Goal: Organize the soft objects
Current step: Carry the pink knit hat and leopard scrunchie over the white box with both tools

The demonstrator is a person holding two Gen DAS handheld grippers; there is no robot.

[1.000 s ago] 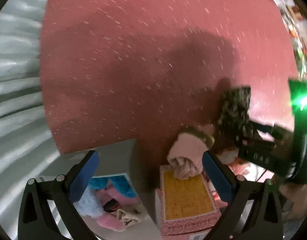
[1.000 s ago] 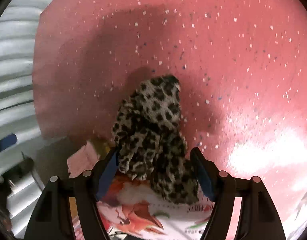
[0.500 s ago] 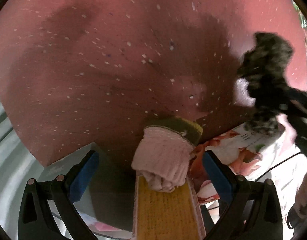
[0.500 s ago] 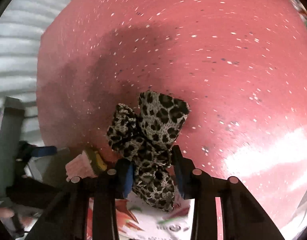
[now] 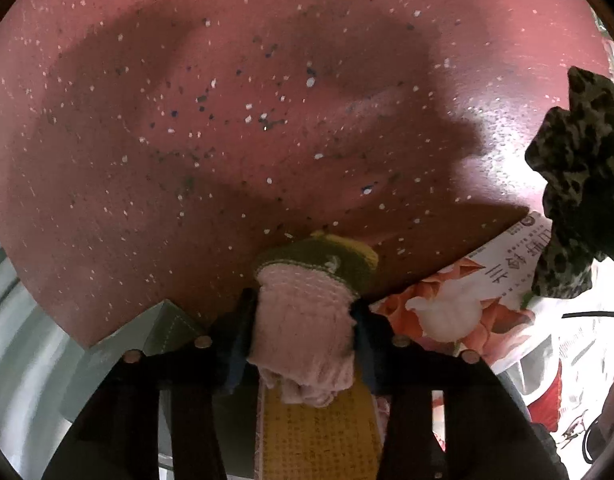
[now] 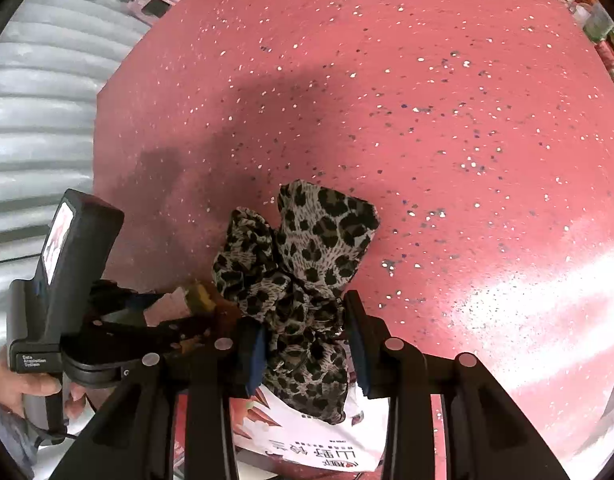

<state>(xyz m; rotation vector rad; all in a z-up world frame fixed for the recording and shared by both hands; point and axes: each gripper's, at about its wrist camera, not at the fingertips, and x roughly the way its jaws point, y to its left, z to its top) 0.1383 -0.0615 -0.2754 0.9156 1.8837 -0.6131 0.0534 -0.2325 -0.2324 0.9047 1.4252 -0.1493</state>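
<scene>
A pink knitted sock with an olive-and-yellow cuff (image 5: 303,332) lies on a yellow-topped box (image 5: 319,432). My left gripper (image 5: 303,306) is closing on it, and both blue pads press its sides. A leopard-print fabric piece (image 6: 303,256) bunches up between the pads of my right gripper (image 6: 303,316), which is shut on it and holds it above a flowered white packet (image 6: 315,440). In the left wrist view the same leopard piece (image 5: 575,184) hangs at the right edge. The left device's body (image 6: 67,264) shows at the left of the right wrist view.
A red speckled surface (image 5: 267,120) fills the background. A grey fabric bin (image 5: 119,352) stands to the left of the yellow box. A corrugated metal wall (image 6: 35,120) runs along the left. A person's hand (image 6: 15,384) grips the left device.
The left gripper dropped towards the pink sock and its jaws closed onto it. The right gripper shut on the leopard piece and lifted it off the packet.
</scene>
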